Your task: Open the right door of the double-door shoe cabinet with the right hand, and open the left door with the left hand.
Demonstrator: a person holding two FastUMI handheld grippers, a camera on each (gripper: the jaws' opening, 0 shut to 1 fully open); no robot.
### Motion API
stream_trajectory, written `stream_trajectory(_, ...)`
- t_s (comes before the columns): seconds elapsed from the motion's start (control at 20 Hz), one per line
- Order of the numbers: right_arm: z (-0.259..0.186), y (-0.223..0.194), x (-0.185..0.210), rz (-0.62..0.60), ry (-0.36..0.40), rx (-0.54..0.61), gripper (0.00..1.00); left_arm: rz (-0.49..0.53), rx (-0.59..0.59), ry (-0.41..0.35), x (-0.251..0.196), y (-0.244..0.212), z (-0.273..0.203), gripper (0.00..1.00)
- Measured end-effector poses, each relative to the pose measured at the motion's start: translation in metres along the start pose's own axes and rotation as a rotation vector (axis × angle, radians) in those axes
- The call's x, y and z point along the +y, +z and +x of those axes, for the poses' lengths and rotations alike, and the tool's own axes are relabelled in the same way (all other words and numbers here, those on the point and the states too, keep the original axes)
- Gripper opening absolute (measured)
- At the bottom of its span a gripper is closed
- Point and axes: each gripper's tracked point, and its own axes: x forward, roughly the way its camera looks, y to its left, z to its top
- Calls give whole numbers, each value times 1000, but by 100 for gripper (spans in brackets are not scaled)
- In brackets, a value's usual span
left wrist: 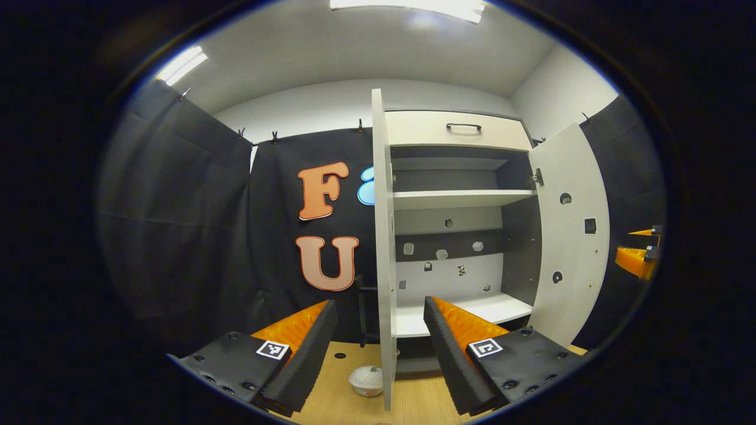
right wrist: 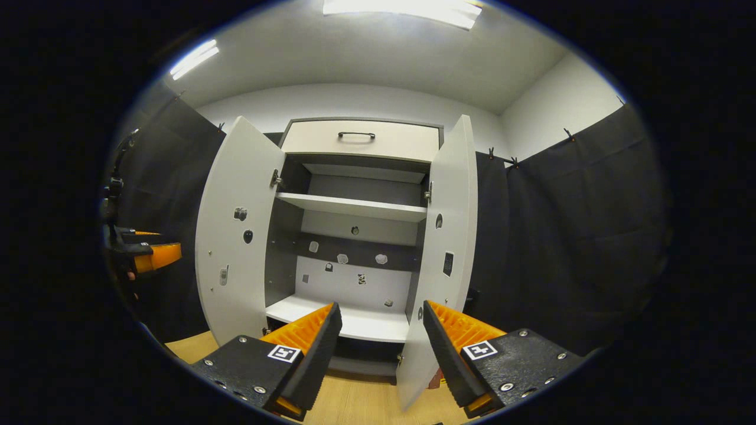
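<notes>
The double-door shoe cabinet [left wrist: 458,127] stands against the back wall with both doors swung out. In the left gripper view the left door [left wrist: 383,206] appears edge-on, running down between the spread fingers of my left gripper [left wrist: 380,307], which is open and does not press on it. The right door [left wrist: 570,236] hangs wide open, with my right gripper [left wrist: 641,254] beyond it. In the right gripper view the left door [right wrist: 236,236] and right door [right wrist: 450,236] both stand open. My right gripper [right wrist: 381,307] is open, close to the right door's lower edge. My left gripper [right wrist: 142,254] sits at far left.
A top drawer [right wrist: 360,140] with a dark handle stays shut above bare shelves [right wrist: 354,206]. Small stickers dot the cabinet's back panel. A small white bowl-like object [left wrist: 366,381] lies on the wooden floor [left wrist: 348,401] by the left door. Black cloth walls close in on both sides.
</notes>
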Motion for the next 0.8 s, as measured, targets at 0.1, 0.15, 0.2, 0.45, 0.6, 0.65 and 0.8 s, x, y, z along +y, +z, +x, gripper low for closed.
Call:
stream_trajectory(0.1, 3, 3, 3, 8, 14, -12, 84, 10, -15, 16, 5, 6, -5, 95)
stream_trajectory(0.15, 5, 2, 5, 7, 26, -16, 84, 16, -27, 30, 9, 9, -7, 95)
stream_trajectory(0.2, 6, 0, 7, 0, 39, -16, 84, 15, -31, 46, 11, 10, -7, 95)
stream_trajectory(0.45, 15, -9, 7, -18, 121, -13, 84, 10, -35, 117, 11, 10, -10, 95)
stream_trajectory(0.6, 20, -12, -8, -31, 136, -23, 87, 27, -36, 158, 9, 11, -12, 95)
stream_trajectory(0.65, 21, -9, -10, -30, 139, -32, 87, 24, -41, 161, 7, 13, -12, 95)
stream_trajectory(0.8, 24, -2, -22, -14, 143, -53, 87, 4, -51, 153, -4, 18, -9, 95)
